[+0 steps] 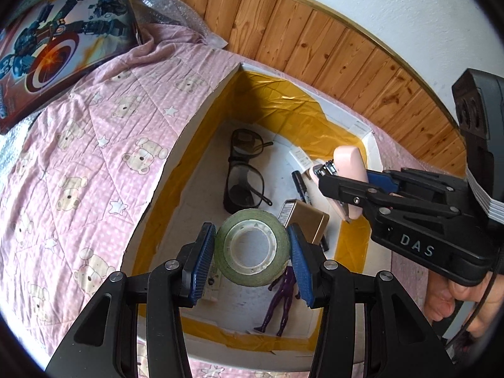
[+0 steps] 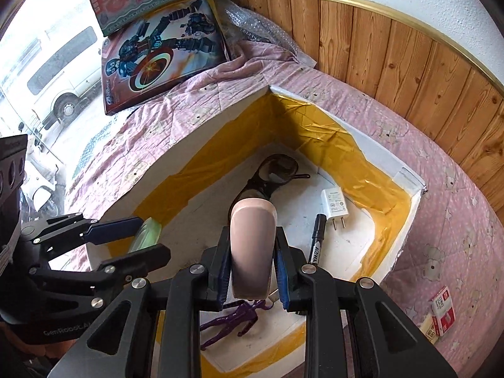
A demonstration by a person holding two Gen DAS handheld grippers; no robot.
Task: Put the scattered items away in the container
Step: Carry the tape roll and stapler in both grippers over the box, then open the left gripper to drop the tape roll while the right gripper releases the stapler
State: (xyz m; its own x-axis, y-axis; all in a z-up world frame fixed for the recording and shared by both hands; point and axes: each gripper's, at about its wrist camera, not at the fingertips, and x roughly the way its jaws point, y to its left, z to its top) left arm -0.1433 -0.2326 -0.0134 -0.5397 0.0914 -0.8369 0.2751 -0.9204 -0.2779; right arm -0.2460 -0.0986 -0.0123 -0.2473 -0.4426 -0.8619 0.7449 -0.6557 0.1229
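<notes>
A bed (image 1: 94, 145) under a pink bear-print quilt carries the white, yellow-taped container (image 1: 201, 145). You hold both loads above it: your left gripper (image 1: 252, 252) clamps a roll of tape (image 1: 252, 245), your right gripper (image 2: 252, 267) is narrowed on a pink stapler (image 2: 252, 245). Glasses (image 1: 244, 173), a marker (image 2: 316, 239) and a purple figure (image 1: 280, 299) already lie inside. Next, you likely lower and release. A small red box (image 2: 441, 312) waits on the quilt at four o'clock; the container's near edge is hidden behind your grippers.
</notes>
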